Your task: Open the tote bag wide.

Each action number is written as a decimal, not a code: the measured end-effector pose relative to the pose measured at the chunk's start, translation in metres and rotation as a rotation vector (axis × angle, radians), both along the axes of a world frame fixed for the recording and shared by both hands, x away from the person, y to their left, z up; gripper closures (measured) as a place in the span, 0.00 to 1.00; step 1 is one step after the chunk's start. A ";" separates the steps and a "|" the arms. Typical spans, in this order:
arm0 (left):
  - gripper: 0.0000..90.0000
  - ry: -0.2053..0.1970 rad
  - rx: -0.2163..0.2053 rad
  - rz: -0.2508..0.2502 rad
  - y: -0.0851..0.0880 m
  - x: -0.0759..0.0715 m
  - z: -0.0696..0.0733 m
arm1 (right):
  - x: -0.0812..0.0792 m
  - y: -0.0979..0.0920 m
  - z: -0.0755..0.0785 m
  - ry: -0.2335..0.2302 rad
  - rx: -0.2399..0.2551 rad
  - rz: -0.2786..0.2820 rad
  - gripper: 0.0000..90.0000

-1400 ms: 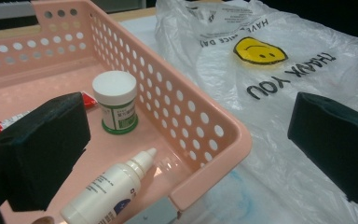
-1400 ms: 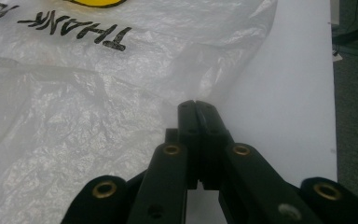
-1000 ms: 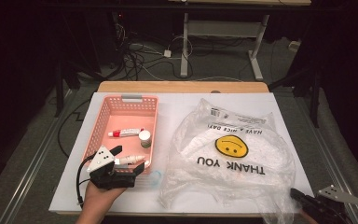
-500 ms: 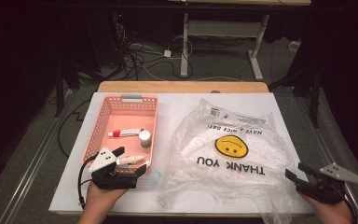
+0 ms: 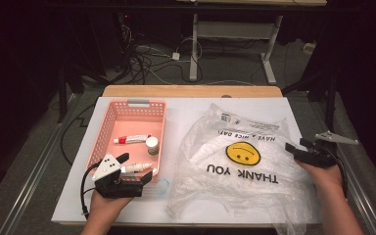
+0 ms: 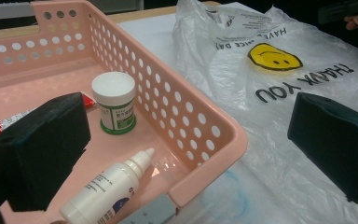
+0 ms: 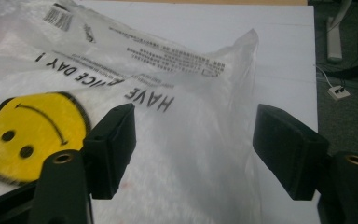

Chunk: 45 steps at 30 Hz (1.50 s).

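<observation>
At 3 o'clock on surface, right hand-held gripper jaws apart, just been opening, empty, over plastic bag. Left hand-held gripper wide open, empty, straddling pink basket corner w/ dropper bottle.

The white surface has a wooden strip along its far edge. Beyond it, the room is dark: grey floor, a tangle of cables, and a white-legged desk frame standing behind them.
</observation>
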<state>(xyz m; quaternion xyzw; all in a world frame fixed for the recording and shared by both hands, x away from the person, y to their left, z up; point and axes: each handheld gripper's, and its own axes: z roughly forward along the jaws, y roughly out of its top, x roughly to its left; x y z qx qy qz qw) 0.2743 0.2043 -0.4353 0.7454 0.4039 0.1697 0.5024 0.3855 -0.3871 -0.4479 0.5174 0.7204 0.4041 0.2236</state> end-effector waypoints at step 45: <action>0.00 -0.011 0.000 -0.039 0.000 -0.006 0.004 | 0.065 -0.009 -0.013 0.067 0.010 -0.051 1.00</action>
